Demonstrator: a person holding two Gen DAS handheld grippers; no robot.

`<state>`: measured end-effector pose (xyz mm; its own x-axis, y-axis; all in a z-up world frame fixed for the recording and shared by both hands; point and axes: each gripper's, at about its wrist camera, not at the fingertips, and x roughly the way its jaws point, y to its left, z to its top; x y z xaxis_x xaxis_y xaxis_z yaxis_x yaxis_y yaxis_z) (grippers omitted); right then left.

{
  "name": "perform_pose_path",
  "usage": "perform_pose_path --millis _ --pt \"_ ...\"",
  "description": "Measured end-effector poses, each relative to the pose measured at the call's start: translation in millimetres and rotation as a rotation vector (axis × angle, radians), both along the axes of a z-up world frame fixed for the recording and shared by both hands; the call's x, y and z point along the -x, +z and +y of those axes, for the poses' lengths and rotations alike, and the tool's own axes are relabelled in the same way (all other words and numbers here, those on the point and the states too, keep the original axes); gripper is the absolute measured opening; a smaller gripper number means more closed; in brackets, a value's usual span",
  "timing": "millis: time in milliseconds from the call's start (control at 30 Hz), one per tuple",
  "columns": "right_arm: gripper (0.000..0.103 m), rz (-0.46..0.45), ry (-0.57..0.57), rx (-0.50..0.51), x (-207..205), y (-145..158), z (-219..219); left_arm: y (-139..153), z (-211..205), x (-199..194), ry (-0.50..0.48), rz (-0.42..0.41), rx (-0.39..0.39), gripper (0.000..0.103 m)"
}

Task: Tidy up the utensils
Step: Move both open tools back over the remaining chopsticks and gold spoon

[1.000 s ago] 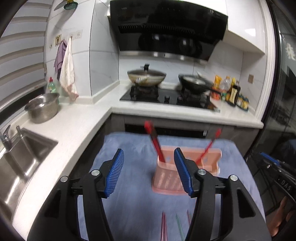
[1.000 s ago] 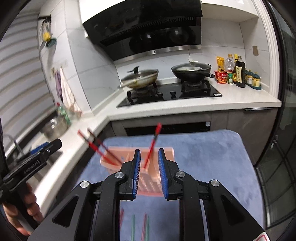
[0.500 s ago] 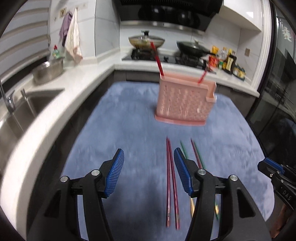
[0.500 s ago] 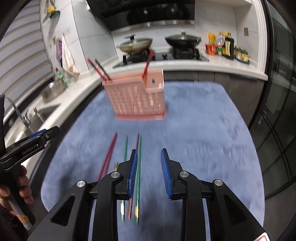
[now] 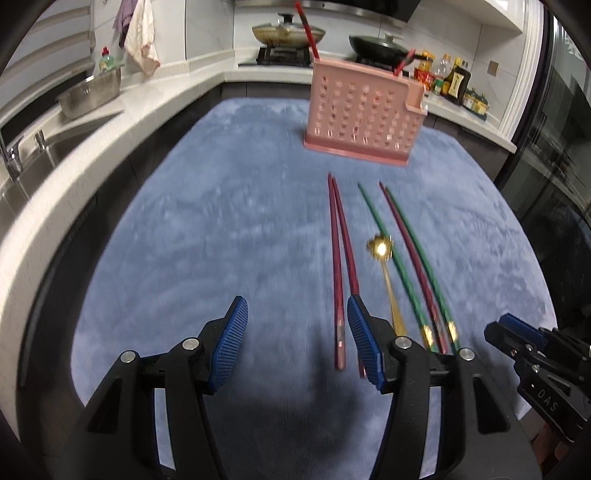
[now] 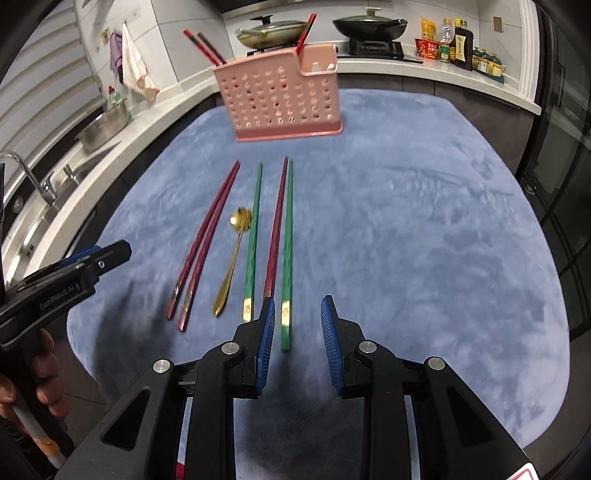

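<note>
Two grippers hang low over the blue mat point(image 6: 424, 229), both empty: the left gripper point(image 5: 297, 341) has its blue fingers spread wide, the right gripper point(image 6: 298, 334) holds its fingers apart by a narrower gap. In the right wrist view, the near end of a green chopstick point(image 6: 287, 254) lies on the mat between the right fingers, toward the left one (whether it touches is unclear). Fanning out toward 11 o'clock lie a dark red chopstick point(image 6: 275, 236), a second green chopstick point(image 6: 253, 236), a gold spoon point(image 6: 232, 258) and a pair of red chopsticks point(image 6: 205, 240). In the left wrist view that red pair sits at 1 o'clock, against the right finger. Farther off at 12 o'clock stands the pink utensil basket point(image 6: 280, 99), upright, with red chopsticks point(image 6: 205, 46) sticking out. Beyond it runs the counter with a lidded pan point(image 6: 271, 31) and a black wok point(image 6: 369, 26).
</note>
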<state>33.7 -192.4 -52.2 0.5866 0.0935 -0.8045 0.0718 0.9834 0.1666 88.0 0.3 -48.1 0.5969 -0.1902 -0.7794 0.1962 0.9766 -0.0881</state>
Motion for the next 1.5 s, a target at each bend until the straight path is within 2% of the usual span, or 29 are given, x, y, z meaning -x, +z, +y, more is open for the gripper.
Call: perform_pose_path --millis 300,1067,1500 --pt "0.026 0.043 0.02 0.0 -3 -22 6 -26 -3 7 -0.009 0.05 -0.017 0.053" --pt "0.016 0.062 0.031 0.013 -15 -39 10 -45 -15 3 -0.026 0.09 -0.028 0.053" --pt "0.015 0.056 0.029 0.008 -20 -40 9 -52 -22 -8 -0.019 0.08 -0.05 0.052"
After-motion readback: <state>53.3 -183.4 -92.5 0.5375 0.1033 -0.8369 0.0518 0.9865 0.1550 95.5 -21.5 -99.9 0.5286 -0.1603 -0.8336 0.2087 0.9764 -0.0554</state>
